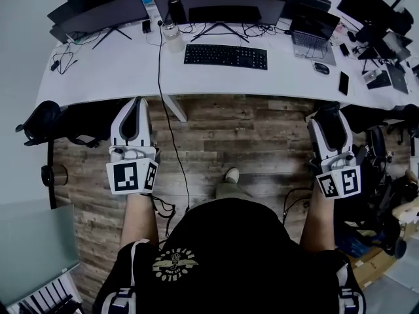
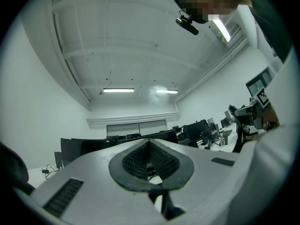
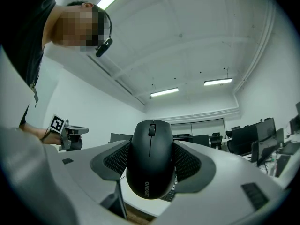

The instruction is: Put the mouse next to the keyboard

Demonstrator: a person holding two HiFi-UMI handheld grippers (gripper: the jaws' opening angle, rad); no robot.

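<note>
A black Lenovo mouse (image 3: 150, 165) sits between the ribbed pads of my right gripper (image 3: 151, 146), which is shut on it, scroll wheel facing up. In the head view the right gripper (image 1: 329, 115) hangs over the wooden floor just before the white desk's (image 1: 118, 70) front edge, right of centre. The black keyboard (image 1: 226, 56) lies on the desk ahead, to the left of that gripper. My left gripper (image 1: 137, 106) is held level at the left, short of the desk edge, its pads (image 2: 161, 161) pressed together with nothing between them.
On the desk stand monitors (image 1: 226, 12), a clear bottle (image 1: 173, 36), a laptop (image 1: 314, 34), a second mouse (image 1: 321, 68) and a phone (image 1: 344, 82). A cable (image 1: 167, 120) drops from the desk to the floor. Office chairs (image 1: 39, 120) flank both sides.
</note>
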